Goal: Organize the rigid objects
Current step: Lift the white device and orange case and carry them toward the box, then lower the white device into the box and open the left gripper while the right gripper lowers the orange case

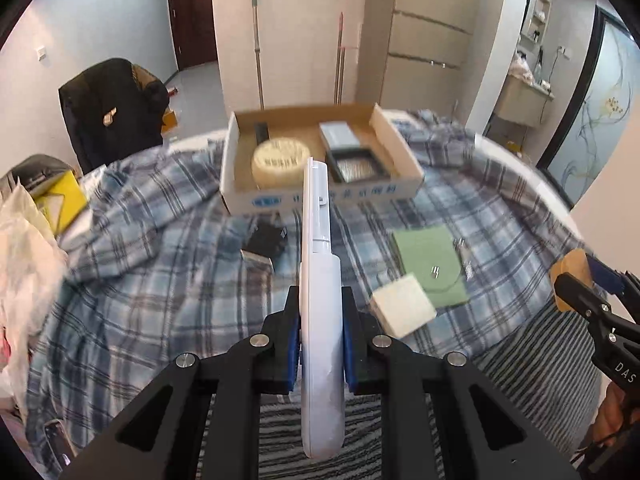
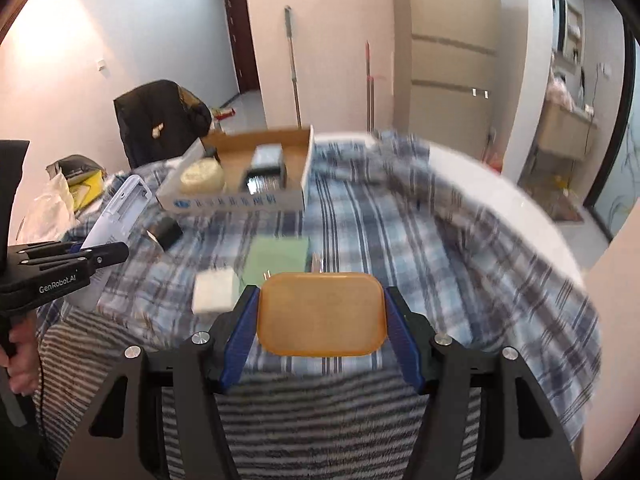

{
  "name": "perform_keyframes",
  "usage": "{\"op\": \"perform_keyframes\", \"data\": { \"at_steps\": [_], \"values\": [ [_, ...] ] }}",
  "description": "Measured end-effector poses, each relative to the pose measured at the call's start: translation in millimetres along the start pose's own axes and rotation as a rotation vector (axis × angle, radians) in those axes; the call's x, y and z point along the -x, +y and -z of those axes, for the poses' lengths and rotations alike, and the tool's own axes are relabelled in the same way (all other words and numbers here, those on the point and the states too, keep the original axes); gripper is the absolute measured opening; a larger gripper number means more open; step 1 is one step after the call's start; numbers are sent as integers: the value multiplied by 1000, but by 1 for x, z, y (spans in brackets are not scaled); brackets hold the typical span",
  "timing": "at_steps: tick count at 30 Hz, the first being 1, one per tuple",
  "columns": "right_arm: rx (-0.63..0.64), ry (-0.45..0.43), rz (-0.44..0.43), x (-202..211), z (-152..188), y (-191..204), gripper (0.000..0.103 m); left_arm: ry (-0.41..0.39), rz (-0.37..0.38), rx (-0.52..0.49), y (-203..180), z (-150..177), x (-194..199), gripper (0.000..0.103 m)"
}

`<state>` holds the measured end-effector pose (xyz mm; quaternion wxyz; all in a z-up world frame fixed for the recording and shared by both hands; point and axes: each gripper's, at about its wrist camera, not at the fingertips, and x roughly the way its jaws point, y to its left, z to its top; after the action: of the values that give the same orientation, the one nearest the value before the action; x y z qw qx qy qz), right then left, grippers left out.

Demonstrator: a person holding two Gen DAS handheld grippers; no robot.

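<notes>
- Our left gripper pinches a long white remote control between its blue pads, the remote pointing toward the cardboard box.
- Our right gripper clamps an orange rounded-rectangle lid at its two sides, held on the near side of the box.
- The box sits on a blue plaid cloth spread over the round white table; a striped cloth lies at the table's near edge.
- Inside the box we see a round cream tin and a black tray.
- On the plaid in front of the box lie a green pouch, a white block and a black adapter.
- Behind the box stand a mop handle, beige cabinets and a chair draped in a black jacket.
</notes>
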<state>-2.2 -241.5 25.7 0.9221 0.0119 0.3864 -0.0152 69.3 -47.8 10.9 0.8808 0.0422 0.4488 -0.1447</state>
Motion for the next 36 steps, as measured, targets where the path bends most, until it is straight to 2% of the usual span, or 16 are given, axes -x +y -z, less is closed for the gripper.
{"op": "perform_keyframes", "data": {
  "at_steps": [5,8,10,13,16,19,22,24,27,28,30,32,36],
  "values": [
    [32,-104,-32,18,-46,9,60,-68,-5,10,10,-32,29,18],
    [2,-126,-91,18,-77,11,60,-127,-47,1,10,-56,45,18],
    [-17,-147,-85,16,-96,13,60,-167,-70,-21,9,-70,55,18],
    [-25,-181,-66,8,-128,21,60,-182,-74,-14,12,-95,56,18],
    [-70,-200,-103,-2,-164,25,60,-194,-55,24,20,-126,48,19],
    [-106,-226,-83,-15,-191,27,60,-204,-23,81,34,-149,31,18],
    [-165,-207,-94,-40,-209,23,60,-157,18,116,48,-160,4,18],
    [-200,-181,-115,-58,-213,23,60,-159,53,129,55,-158,-10,18],
    [-196,-151,-132,-82,-213,27,60,-137,-2,122,58,-157,-38,18],
    [-190,-143,-125,-92,-213,29,60,-119,2,133,62,-157,-52,18],
    [-194,-121,-117,-111,-212,30,60,-94,44,172,74,-157,-77,18],
    [-206,-95,-121,-126,-203,28,60,-105,93,213,90,-155,-103,18],
    [-198,-10,-103,-165,-190,21,60,-55,6,231,105,-147,-142,18]
  ]
}}
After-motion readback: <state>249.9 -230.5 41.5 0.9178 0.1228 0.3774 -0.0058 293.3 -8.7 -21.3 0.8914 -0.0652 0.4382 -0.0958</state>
